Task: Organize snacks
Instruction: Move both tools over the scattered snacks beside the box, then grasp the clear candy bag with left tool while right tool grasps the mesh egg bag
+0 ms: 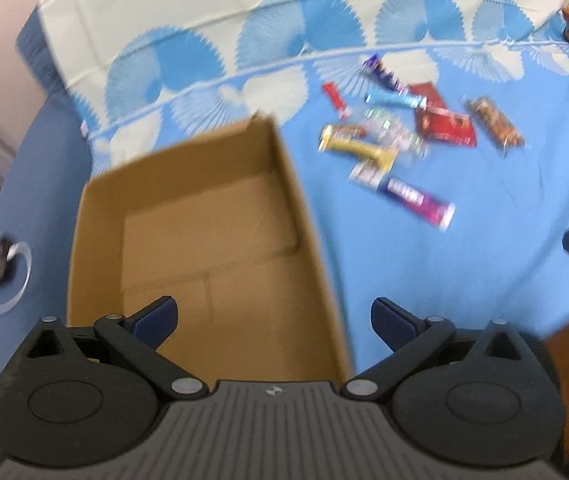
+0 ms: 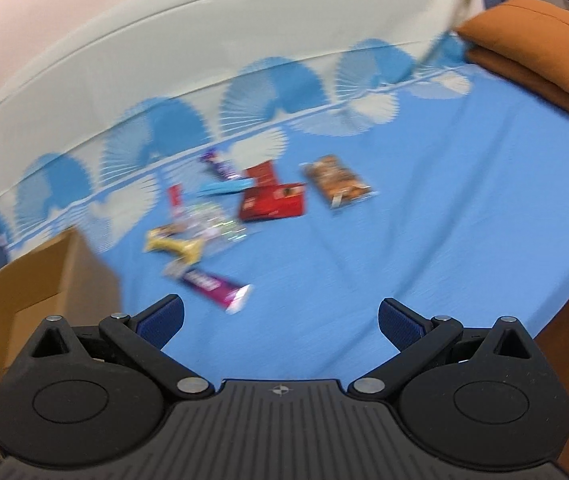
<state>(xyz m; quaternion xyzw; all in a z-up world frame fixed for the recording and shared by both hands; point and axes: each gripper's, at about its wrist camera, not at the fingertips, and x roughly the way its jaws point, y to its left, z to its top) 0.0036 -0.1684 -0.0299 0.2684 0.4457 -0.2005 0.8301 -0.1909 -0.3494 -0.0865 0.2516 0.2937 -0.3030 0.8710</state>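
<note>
Lying loose on the blue bedspread (image 1: 424, 280), the snacks form one scattered cluster, all placed to the right of the open cardboard box (image 1: 212, 240) and apart from it. Nearest the box sits a gold-wrapped bar (image 1: 354, 146); a purple bar (image 1: 416, 200) lies at the near edge of the cluster, a red packet (image 1: 444, 124) behind it, a small red stick (image 1: 335, 99) toward the patterned border, and a brown nut bar (image 1: 494, 122) farthest from the box, set off on its own. Several wrappers overlap; blur prevents reading any labels. The box interior shows bare cardboard, so in my judgement sorting has not begun and the box is set alongside as the receiving container.

The left claw (image 1: 274, 318) hangs over the near end of the box, spread wide, holding nothing. The right claw (image 2: 282, 320) hovers over the bedspread on the far side of the cluster from the box, likewise spread and empty, with the purple bar just ahead of its left finger; that bar appears the likeliest first pick. An orange cushion (image 2: 540, 44) rests well beyond the cluster, away from the box, and seems uninvolved.
</note>
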